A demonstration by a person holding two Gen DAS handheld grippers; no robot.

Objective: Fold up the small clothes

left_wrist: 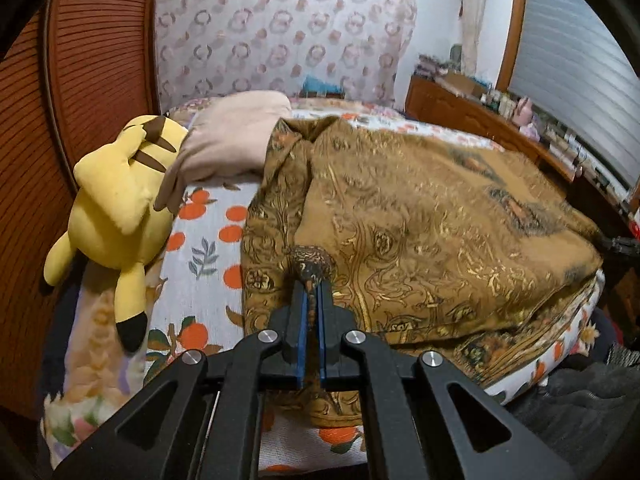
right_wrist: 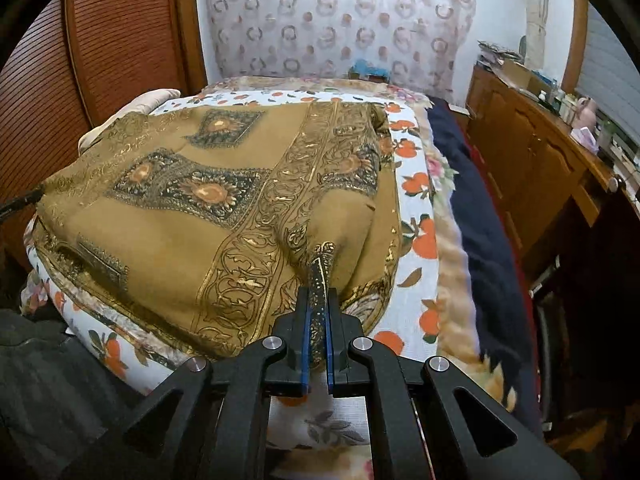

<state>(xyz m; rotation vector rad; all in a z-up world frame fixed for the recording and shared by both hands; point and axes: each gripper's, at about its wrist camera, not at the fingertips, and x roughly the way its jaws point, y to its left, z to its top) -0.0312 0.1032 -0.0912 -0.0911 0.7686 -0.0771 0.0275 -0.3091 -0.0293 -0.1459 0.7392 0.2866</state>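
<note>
On the bed (left_wrist: pixel 200 248), over its orange-fruit sheet, the brown-and-gold patterned cloth (left_wrist: pixel 440 220) lay spread wide, and both tools had it! The left tool (left_wrist: pixel 313 304) was pressed together on a bunched bit of the cloth's near edge, a small knot of fabric poking out past the blue pads. The right tool (right_wrist: pixel 319 312) did the same on its side, pinching a narrow twist of the ornate border (right_wrist: pixel 256 248). Two corners held at once — I judged that was to keep the near edge taut and level, so it could be carried over the rest in one clean fold. Both tools pointed down at a slant toward the mattress, which suited laying fabric rather than lifting it high.

Off to the left, a yellow plush toy (left_wrist: pixel 116 208) lay face down against the wooden slatted panel (left_wrist: pixel 100 60), with a pale pink pillow (left_wrist: pixel 228 136) beside it, both clear of the cloth, so the folding area had room. A wooden cabinet (right_wrist: pixel 532 160) with clutter on top stood along the right.

As for writing: none could be read. No brand or label showed on the cloth, the toy or the tools; the small items on the cabinet were too blurred to tell.
</note>
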